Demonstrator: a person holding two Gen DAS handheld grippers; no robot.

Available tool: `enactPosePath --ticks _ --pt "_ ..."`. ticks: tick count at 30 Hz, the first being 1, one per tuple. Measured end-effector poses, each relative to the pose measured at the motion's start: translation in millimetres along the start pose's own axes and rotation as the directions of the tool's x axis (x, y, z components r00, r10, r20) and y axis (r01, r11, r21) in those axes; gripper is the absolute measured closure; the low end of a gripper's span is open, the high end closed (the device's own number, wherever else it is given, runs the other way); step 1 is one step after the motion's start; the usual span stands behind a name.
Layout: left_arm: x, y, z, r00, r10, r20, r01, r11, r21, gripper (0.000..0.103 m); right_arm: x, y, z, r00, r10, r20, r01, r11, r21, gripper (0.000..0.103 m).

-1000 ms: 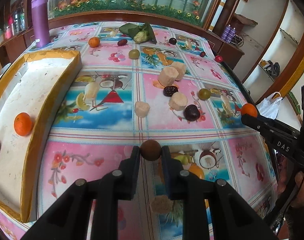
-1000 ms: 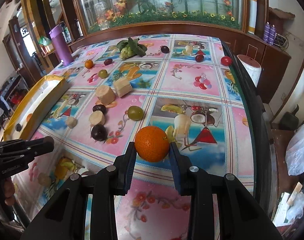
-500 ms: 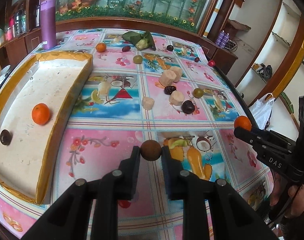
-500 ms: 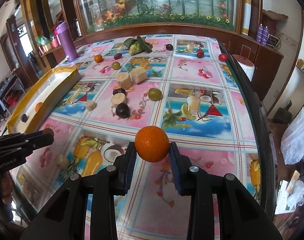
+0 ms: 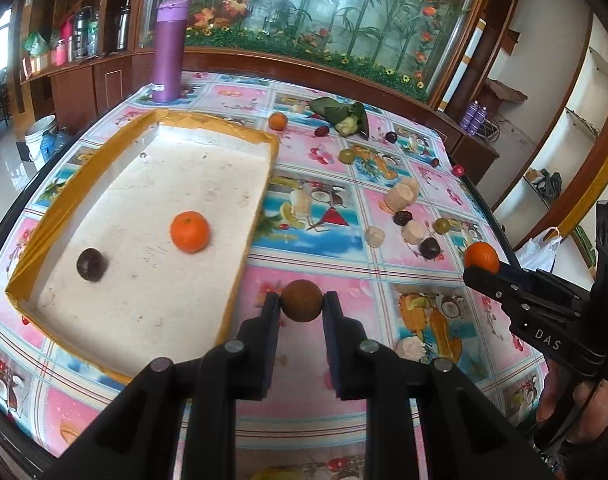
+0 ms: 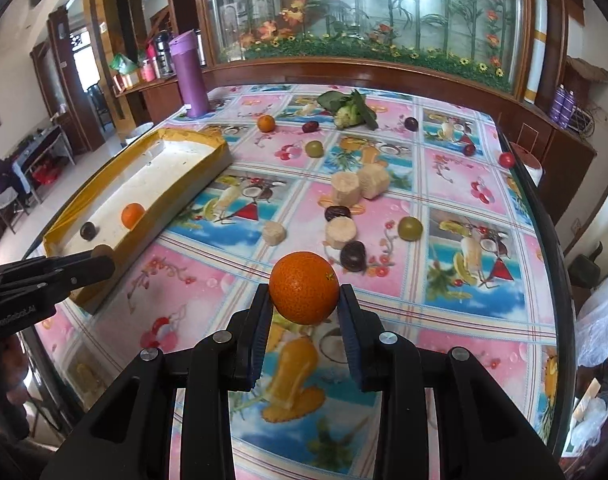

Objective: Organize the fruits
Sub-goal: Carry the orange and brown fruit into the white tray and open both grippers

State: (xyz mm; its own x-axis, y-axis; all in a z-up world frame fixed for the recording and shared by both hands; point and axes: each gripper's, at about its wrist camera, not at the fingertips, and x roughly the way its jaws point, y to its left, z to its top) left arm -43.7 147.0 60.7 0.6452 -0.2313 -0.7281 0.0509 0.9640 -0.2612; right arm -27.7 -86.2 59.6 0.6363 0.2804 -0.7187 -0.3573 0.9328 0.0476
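Observation:
My left gripper (image 5: pixel 302 307) is shut on a small round brown fruit (image 5: pixel 302 301), held above the tablecloth just right of the yellow-edged white tray (image 5: pixel 239 264). Inside the tray lie an orange (image 5: pixel 189 231) and a dark plum (image 5: pixel 90 264). My right gripper (image 6: pixel 304 296) is shut on an orange (image 6: pixel 304 287), above the cloth near the table's front. In the left wrist view that gripper (image 5: pixel 480 270) shows at the right with its orange (image 5: pixel 481 256). In the right wrist view the left gripper (image 6: pixel 99 264) shows at the left, beside the tray (image 6: pixel 175 196).
Scattered over the fruit-print cloth are several pale cut chunks (image 6: pixel 346 188), dark plums (image 6: pixel 352 255), green fruits (image 6: pixel 410 228), a small orange (image 6: pixel 266 123) and a leafy bundle (image 6: pixel 350 110). A purple flask (image 5: pixel 168 50) stands behind the tray. The table edge (image 6: pixel 544 240) runs along the right.
Both grippers have swung left toward the tray, each keeping its fruit. The tray now sits larger and nearer the middle of the left wrist view.

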Motion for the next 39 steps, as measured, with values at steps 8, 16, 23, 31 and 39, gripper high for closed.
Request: enactPosePath --ticks 8,16,23,31,39 --pt "-9 45 4 0.999 0.041 0.021 -0.040 0.997 -0.067 0.079 16 48 24 0.998 0.056 -0.009 -0.057 0.995 -0.079 0.071" --pt "-11 85 14 0.995 0.093 0.029 -0.090 0.991 -0.100 0.079 41 91 54 0.992 0.122 -0.034 -0.125 0.984 -0.126 0.071" --pt "-2 121 35 0.988 0.152 0.021 -0.148 0.982 -0.116 0.079 67 122 84 0.987 0.154 -0.045 -0.160 0.976 -0.151 0.071" --pt "25 140 65 0.986 0.169 -0.013 -0.169 0.978 -0.125 0.079 109 150 105 0.980 0.179 -0.082 -0.192 0.964 -0.183 0.071" --pt "59 148 79 0.980 0.171 -0.099 -0.183 0.975 -0.123 0.079 154 166 104 0.978 0.150 -0.144 -0.182 0.953 -0.241 0.071"
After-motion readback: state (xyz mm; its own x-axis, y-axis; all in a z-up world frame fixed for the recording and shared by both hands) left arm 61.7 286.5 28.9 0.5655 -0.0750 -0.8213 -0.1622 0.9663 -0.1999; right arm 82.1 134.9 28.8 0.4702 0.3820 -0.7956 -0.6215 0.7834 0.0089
